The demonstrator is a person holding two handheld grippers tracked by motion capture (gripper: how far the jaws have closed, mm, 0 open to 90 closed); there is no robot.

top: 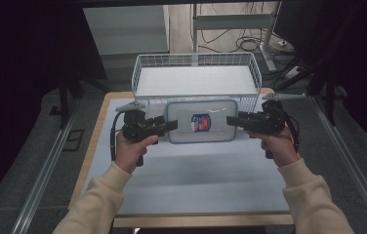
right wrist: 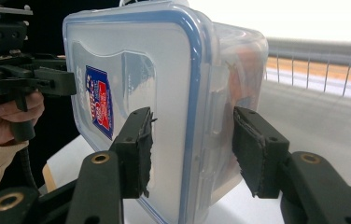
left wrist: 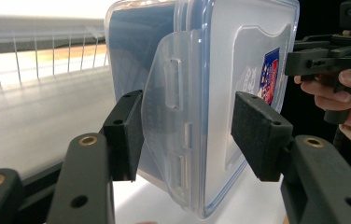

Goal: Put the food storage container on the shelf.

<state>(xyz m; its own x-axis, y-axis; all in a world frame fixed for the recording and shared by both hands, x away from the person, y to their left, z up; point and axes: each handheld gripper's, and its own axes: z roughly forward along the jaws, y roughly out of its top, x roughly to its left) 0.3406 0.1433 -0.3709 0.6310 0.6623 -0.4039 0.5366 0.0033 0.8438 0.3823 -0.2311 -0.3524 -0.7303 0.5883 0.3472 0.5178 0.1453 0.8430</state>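
You have the lidded container (top: 201,121) at table centre, just short of the wire basket (top: 145,68) at 12 o'clock, with left gripper (top: 171,126) and right gripper (top: 232,120) spread around its side latches (neither clamped yet), so gripping remains.

The left hand-held gripper (left wrist: 187,135) is seen with jaws parted around the side latch (left wrist: 171,121) of a clear lidded container (left wrist: 220,70) — the other hand-held gripper (left wrist: 325,53) is seen at 2 o'clock.
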